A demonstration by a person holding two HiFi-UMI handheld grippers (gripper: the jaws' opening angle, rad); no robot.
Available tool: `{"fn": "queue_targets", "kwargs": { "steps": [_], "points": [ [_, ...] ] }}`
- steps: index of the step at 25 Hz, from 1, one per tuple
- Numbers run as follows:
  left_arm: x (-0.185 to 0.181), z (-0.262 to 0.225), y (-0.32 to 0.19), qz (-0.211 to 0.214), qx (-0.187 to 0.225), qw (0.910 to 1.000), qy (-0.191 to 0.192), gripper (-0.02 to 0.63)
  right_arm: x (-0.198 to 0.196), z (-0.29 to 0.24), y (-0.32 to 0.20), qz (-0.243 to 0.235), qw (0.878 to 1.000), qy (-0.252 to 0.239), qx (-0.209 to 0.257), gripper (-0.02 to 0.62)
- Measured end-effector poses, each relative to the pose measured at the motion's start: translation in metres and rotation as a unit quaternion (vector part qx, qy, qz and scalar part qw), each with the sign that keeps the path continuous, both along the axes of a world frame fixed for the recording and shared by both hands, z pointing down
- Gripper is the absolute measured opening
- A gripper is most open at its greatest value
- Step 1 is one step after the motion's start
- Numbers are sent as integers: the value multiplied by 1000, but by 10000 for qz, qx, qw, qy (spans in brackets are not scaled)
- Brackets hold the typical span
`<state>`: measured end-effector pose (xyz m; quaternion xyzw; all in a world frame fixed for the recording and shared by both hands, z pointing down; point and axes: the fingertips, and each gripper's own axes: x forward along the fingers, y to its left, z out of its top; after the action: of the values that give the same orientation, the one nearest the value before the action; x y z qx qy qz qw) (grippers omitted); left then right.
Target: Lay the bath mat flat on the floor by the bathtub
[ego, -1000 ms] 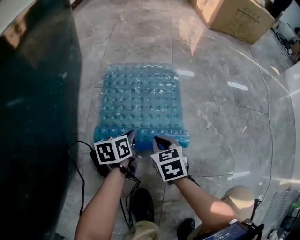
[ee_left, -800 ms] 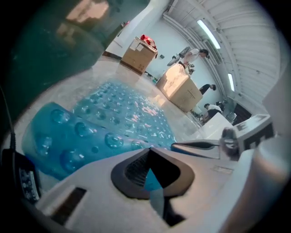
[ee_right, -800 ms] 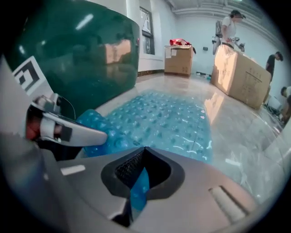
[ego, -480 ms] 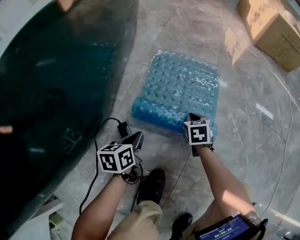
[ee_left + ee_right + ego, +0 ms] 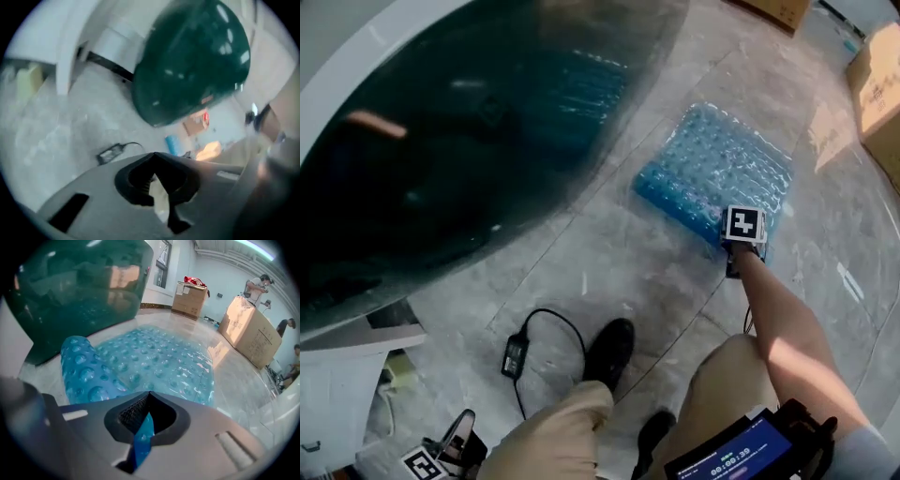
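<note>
**A:** Right gripper (image 5: 146, 416) first. How wide is it?

**B:** Not wide at all! In the right gripper view its jaws are clamped together on a thin blue sliver, which is the near edge of the bath mat (image 5: 154, 357). It's a firm pinch.

**A:** And from the head view?

**B:** The right gripper (image 5: 741, 246) sits low at the mat's near right corner, with the arm stretched out to it. The bath mat (image 5: 717, 169) lies on the grey stone floor (image 5: 581, 253), just beside the curved wall of the dark green bathtub (image 5: 469, 122).

**A:** Flat?

**B:** Mostly. The bubbled sheet spreads out ahead, but the near left edge is curled up into a roll, close to the bathtub (image 5: 79, 282).

**A:** The left gripper?

**B:** Well apart from the action! The left gripper (image 5: 450, 450) is down at the bottom left corner of the head view, nowhere near the mat. In its own view the left gripper (image 5: 154, 161) has its jaws closed tip to tip, and I see nothing gripped, only pale floor through the gap.

**A:** What's around it?

**B:** A black cable with its adapter (image 5: 516, 354) on the floor, next to the person's shoe (image 5: 609, 352). There are cardboard boxes (image 5: 248, 329) beyond the mat.
</note>
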<state>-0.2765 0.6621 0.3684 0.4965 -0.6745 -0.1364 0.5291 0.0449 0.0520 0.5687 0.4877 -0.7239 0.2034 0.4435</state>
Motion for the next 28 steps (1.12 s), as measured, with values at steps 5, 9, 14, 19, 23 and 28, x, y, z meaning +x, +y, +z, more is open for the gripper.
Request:
{"fn": "queue_targets", "kwargs": {
  "steps": [5,9,14,19,23,28],
  "points": [
    [11,-46,-78,-50,1708,9822,780,6,18,3,-19,36,9994,286,177,3],
    [11,-34,-228,1791,2089,9596,590,6,35,-13,16,555,9957,736,88,3],
    [78,18,-409,2470,2359,9398,70,6,-16,11,26,207,9998,-35,74,3],
    [198,43,-467,4150,2281,8783,-659,8,-29,-3,33,33,9959,-648,623,3],
    [202,74,-504,4239,1953,8615,-1998,8,-30,-11,60,50,9913,-822,1028,3],
    [198,108,-526,4201,1338,8656,-2375,7,-29,-14,91,259,9850,-1105,1296,3]
  ]
}}
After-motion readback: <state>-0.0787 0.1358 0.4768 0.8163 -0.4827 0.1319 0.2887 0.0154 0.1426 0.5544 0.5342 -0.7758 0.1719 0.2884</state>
